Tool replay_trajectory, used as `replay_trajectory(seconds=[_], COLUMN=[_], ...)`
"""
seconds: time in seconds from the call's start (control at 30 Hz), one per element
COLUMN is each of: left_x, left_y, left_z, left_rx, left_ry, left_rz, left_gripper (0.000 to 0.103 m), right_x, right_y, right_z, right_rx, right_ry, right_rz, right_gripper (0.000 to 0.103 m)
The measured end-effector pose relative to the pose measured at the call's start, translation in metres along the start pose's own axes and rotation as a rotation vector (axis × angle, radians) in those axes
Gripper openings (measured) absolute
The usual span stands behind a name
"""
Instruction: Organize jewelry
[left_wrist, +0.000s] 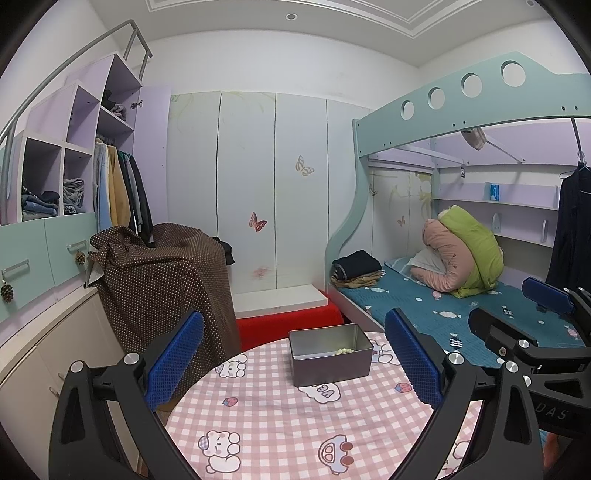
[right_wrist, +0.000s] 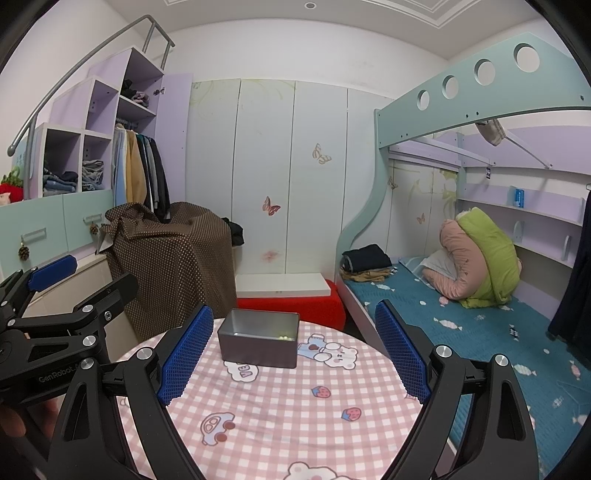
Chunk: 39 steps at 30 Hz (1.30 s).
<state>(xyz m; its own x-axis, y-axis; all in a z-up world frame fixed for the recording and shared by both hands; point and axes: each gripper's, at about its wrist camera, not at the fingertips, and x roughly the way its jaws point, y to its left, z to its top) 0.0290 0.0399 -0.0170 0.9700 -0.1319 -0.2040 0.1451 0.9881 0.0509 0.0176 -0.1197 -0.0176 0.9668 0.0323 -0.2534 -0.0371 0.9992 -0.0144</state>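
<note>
Left wrist view. Left gripper (left_wrist: 291, 360) fills the lower frame, its blue pads spread wide with nothing between them. It hangs above a round table (left_wrist: 280, 424) covered in pink checked cloth with cartoon prints. An open grey metal tin (left_wrist: 330, 354) stands on the cloth at centre frame, toward the table's far edge, between the two pads as seen from here but beyond them, not touching. Inside the tin, near its right front corner, lies a small cluster of pale beads (left_wrist: 344, 351); whether they are strung I cannot tell. At right edge of frame the right gripper (left_wrist: 517, 306) shows from the side, jaws apart, empty. Background: white wardrobe doors with butterfly stickers (left_wrist: 257, 221) at centre, bunk bed (left_wrist: 461, 314) at right, dotted brown cloth (left_wrist: 166, 280) draped over something at left.

Right wrist view. Right gripper (right_wrist: 295, 354) in lower frame, pads wide apart, holding nothing. The tin (right_wrist: 258, 343) sits left of centre on the table (right_wrist: 295, 424), nearer the left pad, clear of both. Pale beads (right_wrist: 284, 337) are just visible at the tin's inner right side. Left gripper (right_wrist: 85, 277) enters from the left edge, jaws open and empty. A fingertip (right_wrist: 11, 421) shows at lower left.
</note>
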Motion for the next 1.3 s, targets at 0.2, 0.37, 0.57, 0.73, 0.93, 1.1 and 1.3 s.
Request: replay_trajectory(seconds=[0.2,0.37,0.57,0.73,0.93,1.1,1.3], left_x=[0.0002,0.0004,0.0002,0.0006,0.0005,0.0005,0.0019], left_y=[-0.0001,0.0000,-0.0003,-0.0006,-0.0004,-0.0001,0.0008], left_z=[0.0002,0.0007,0.0007,0.0010,0.0008,0.0005,-0.0011], left_rx=[0.001,-0.001,0.000,0.001,0.002,0.001,0.005], left_ry=[0.001,0.001,0.001,0.001,0.002,0.003,0.009], left_rz=[0.000,-0.001,0.001,0.001,0.002,0.001,0.006], left_gripper=[0.095,0.095,0.095,0.095,0.095,0.095,0.095], right_x=[0.0001,0.0001,0.0003,0.0002,0.0012,0.0015,0.0024], right_y=[-0.0002,-0.0005,-0.0006,-0.0004,-0.0010,-0.0016,-0.0022], right_z=[0.0001,-0.0002,0.0003,-0.0005,0.0002,-0.0024,-0.0028], right_rx=[0.000,0.000,0.000,0.001,-0.001,-0.002,-0.001], right_ry=[0.002,0.003,0.003,0.002,0.002,0.006,0.007], right_rz=[0.000,0.000,0.001,0.000,0.001,0.002,0.000], right_gripper=[0.086,0.086,0.086,0.086,0.086,0.086,0.086])
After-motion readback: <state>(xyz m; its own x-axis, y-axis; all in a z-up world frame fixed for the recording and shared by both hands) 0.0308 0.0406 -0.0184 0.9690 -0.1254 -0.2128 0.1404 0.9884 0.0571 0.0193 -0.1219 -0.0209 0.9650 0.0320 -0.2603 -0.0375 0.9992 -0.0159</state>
